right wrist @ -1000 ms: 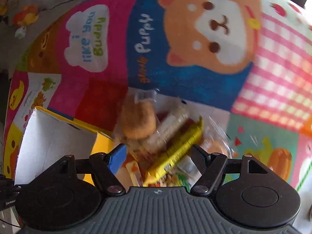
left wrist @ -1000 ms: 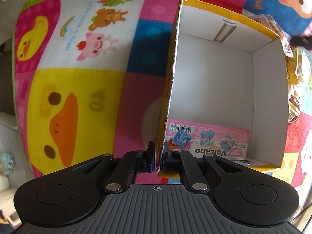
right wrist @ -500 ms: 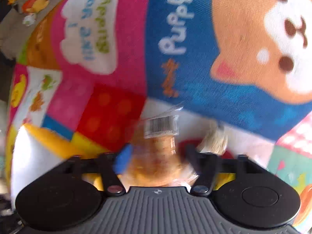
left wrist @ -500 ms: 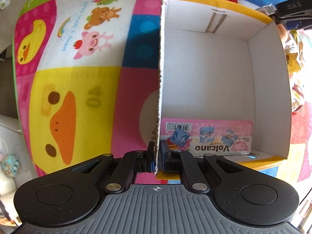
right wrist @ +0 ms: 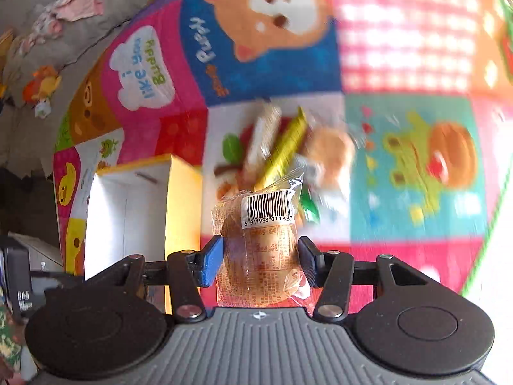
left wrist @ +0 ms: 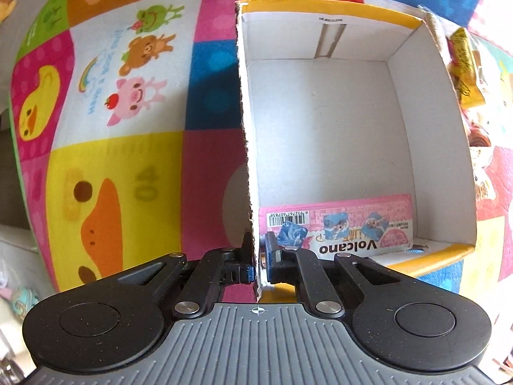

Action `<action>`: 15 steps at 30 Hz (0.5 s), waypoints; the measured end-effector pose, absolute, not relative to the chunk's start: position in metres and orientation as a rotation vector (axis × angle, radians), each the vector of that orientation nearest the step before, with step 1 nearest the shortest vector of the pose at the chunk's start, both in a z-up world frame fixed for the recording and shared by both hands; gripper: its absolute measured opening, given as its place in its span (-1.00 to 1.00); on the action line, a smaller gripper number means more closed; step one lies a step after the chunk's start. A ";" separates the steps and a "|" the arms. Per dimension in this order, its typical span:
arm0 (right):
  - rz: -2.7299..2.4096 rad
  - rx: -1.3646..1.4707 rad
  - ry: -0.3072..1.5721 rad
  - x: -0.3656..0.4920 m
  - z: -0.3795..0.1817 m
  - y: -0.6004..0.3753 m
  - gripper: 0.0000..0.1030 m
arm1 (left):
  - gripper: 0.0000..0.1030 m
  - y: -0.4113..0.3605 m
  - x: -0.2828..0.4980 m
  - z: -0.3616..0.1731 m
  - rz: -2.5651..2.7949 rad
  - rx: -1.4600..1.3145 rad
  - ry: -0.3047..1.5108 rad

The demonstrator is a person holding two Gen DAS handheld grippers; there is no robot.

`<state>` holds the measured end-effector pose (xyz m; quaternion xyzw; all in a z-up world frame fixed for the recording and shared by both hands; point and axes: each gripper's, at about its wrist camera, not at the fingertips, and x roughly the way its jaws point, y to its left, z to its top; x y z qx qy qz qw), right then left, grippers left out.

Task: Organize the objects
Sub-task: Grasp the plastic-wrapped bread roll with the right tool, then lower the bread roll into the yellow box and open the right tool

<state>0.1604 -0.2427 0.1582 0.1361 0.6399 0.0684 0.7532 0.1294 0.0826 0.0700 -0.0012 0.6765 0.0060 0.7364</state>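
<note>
Above cartoon mat (right wrist: 400,48), right tool (right wrist: 260,258) grips clear-wrapped bun (right wrist: 261,256) (barcoded).

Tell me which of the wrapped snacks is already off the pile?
The barcode-labelled bun, clear-wrapped, clamped in the right gripper. The yellow stick pack and the other snacks lie on the mat beyond it.

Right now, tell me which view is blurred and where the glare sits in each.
Right wrist view: the play mat and snack pile are smeared by motion blur, while the wrapped bun in the right gripper stays sharp; glare whitens the far right edge. Left wrist view: sharp throughout, the left gripper clamps the box wall; strong fisheye bending, a bright patch top right.
</note>
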 end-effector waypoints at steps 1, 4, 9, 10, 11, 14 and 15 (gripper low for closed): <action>0.120 0.318 1.411 0.146 0.161 -0.244 -0.02 | -0.84 0.085 0.130 0.069 -0.001 -0.004 1.484; 0.052 0.366 1.436 0.109 0.173 -0.235 -0.02 | -0.84 0.089 0.128 0.070 -0.052 -0.003 1.482; 0.030 0.426 1.453 0.065 0.203 -0.204 -0.02 | -0.85 0.105 0.127 0.070 -0.092 -0.081 1.466; 0.031 0.426 1.462 0.058 0.207 -0.195 -0.02 | -0.85 0.109 0.128 0.071 -0.091 -0.090 1.464; 0.033 0.422 1.472 0.052 0.210 -0.185 -0.02 | -0.85 0.110 0.129 0.072 -0.091 -0.094 1.462; 0.043 0.386 1.478 0.036 0.221 -0.158 -0.02 | -0.84 0.117 0.131 0.076 -0.131 -0.111 1.432; 0.041 0.375 1.479 0.030 0.224 -0.151 -0.02 | -0.83 0.119 0.130 0.076 -0.145 -0.115 1.425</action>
